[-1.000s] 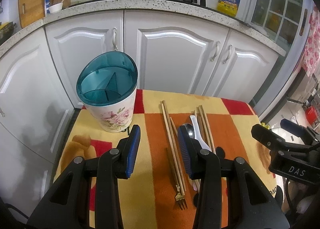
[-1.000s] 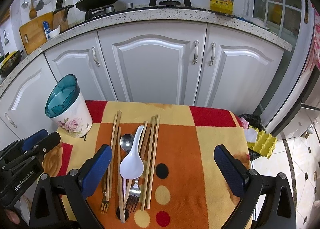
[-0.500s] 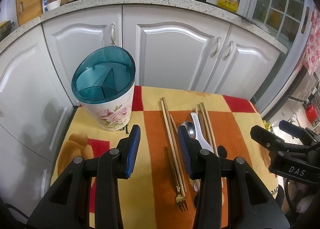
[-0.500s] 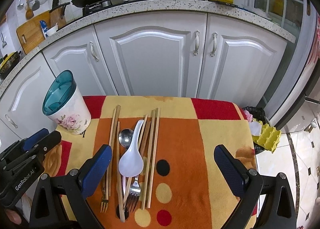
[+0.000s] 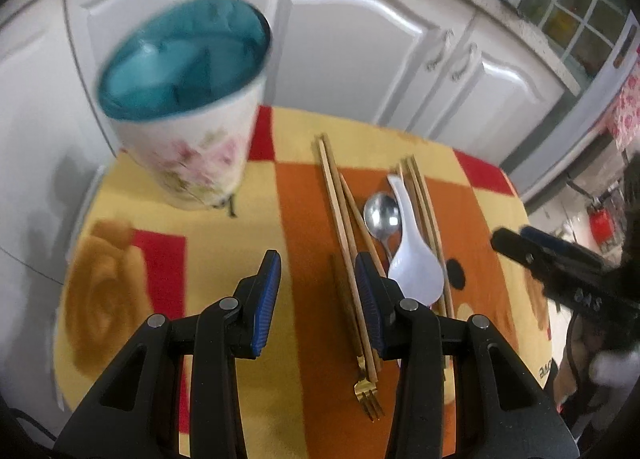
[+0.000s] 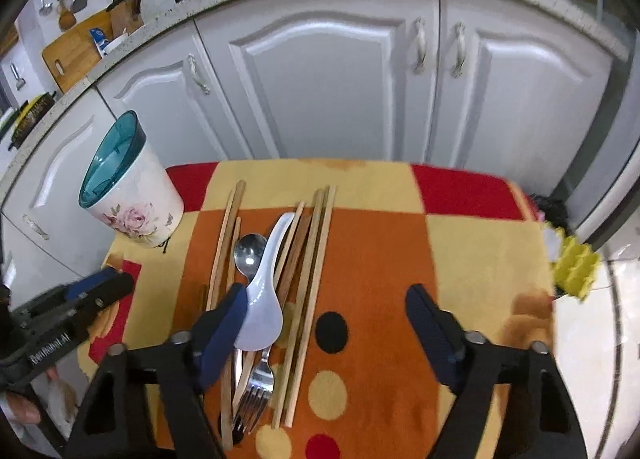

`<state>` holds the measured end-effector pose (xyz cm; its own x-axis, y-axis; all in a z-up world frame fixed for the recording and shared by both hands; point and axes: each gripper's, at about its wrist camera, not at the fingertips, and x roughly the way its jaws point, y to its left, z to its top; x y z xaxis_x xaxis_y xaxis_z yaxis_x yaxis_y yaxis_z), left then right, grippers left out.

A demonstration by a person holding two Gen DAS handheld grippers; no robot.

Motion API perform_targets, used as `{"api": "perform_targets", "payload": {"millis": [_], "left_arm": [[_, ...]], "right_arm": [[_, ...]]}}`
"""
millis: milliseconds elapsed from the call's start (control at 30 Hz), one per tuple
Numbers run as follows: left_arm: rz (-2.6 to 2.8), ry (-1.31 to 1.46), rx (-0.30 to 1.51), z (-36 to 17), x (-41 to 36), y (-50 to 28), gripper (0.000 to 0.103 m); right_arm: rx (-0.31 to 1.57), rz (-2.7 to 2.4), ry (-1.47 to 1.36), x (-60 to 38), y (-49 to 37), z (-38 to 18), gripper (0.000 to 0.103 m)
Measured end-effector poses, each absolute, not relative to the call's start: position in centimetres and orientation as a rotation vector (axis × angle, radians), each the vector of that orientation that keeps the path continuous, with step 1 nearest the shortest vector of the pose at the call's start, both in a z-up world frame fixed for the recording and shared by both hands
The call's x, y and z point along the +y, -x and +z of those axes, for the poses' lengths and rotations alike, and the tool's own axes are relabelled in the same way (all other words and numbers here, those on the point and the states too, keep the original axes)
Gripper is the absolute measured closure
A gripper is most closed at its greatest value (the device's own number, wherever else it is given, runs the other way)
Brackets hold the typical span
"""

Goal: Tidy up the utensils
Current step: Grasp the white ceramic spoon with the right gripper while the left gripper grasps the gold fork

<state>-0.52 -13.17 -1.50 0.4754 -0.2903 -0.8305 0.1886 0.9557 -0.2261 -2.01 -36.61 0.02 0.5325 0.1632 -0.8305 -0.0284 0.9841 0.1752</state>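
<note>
My left gripper (image 5: 318, 279) hangs open over the cloth (image 5: 224, 271) beside the chopsticks (image 5: 338, 215), holder (image 5: 188, 115) far-left; my right gripper (image 6: 324, 313) is closing, empty, over the white spoon (image 6: 262, 299) and fork (image 6: 256, 395).

Patterned tablecloth (image 6: 372, 243) — holder (image 6: 132, 199), chopsticks (image 6: 312, 299), spoons (image 6: 260, 299)

Both tongs are built of matte black plastic arms with triangular cut-outs, joined by round silver pivot screws. The left tongs (image 5: 316, 299) carry ribbed blue pads on the inner faces of the fingers. The right tongs (image 6: 324, 335) have darker navy pads (image 6: 430, 333). White lettering reading "GenRobot.AI" is printed along the side of the left tongs' black body.
</note>
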Motion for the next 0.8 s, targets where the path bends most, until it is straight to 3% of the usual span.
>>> {"api": "perform_targets", "payload": {"millis": [67, 367, 467, 800], "left_arm": [[-0.299, 0.097, 1.054, -2.4, -13.5, 0.2, 0.069], [-0.383, 0.071, 1.172, -5.6, -15.2, -0.6, 0.081], [-0.383, 0.079, 1.192, -6.4, -15.6, -1.3, 0.087], [-0.380, 0.054, 1.191, -6.8, -16.0, -2.6, 0.090]], "right_arm": [[1.030, 0.131, -0.160, -36.7, 1.2, -0.9, 0.045], [1.087, 0.171, -0.183, -37.0, -0.4, -3.5, 0.047], [1.097, 0.199, -0.188, -36.7, -0.8, -3.9, 0.055], [1.118, 0.296, -0.230, -34.3, -4.8, -3.5, 0.067]]}}
